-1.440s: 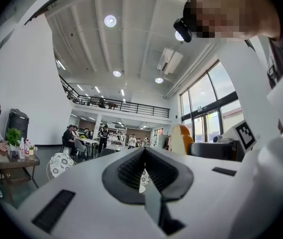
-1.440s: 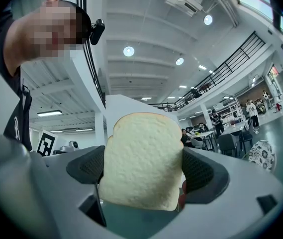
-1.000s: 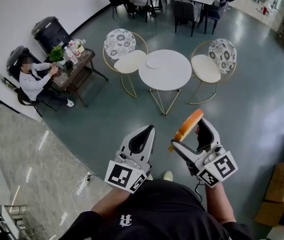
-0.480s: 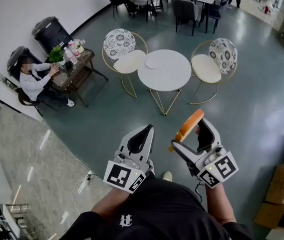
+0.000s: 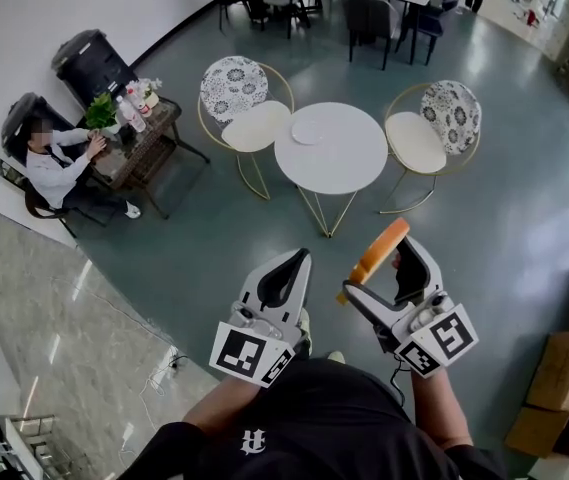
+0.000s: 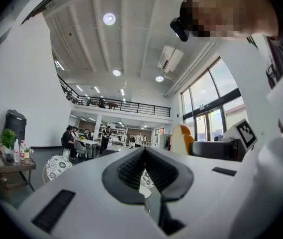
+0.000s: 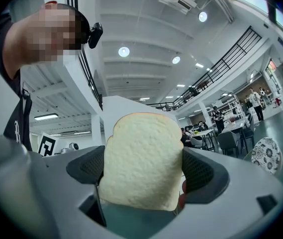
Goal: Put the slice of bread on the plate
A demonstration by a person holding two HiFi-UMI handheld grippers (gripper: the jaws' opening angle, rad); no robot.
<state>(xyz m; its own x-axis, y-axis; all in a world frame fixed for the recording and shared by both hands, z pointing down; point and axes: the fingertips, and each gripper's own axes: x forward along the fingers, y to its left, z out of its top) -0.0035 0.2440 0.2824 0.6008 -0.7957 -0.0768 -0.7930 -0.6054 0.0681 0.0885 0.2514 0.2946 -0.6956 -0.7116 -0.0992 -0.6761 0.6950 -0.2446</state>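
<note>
A slice of bread (image 5: 380,248) with a tan crust stands upright in my right gripper (image 5: 385,268), which is shut on it at waist height. In the right gripper view the slice's pale face (image 7: 141,166) fills the space between the dark pads. My left gripper (image 5: 289,268) is beside it, shut and holding nothing; in the left gripper view its pads (image 6: 131,169) meet. A white plate (image 5: 309,131) lies on the round white table (image 5: 344,163) across the floor ahead, well beyond both grippers.
Two gold-framed chairs (image 5: 247,118) (image 5: 424,133) flank the table. At the left, a person (image 5: 52,163) sits at a side table (image 5: 134,143) with a plant and bottles. Cardboard boxes (image 5: 564,383) stand at the right. More tables and chairs are at the back.
The head view has shifted a little, so the table sits slightly lower in the picture. Both grippers keep the same pose, with the bread still held.
</note>
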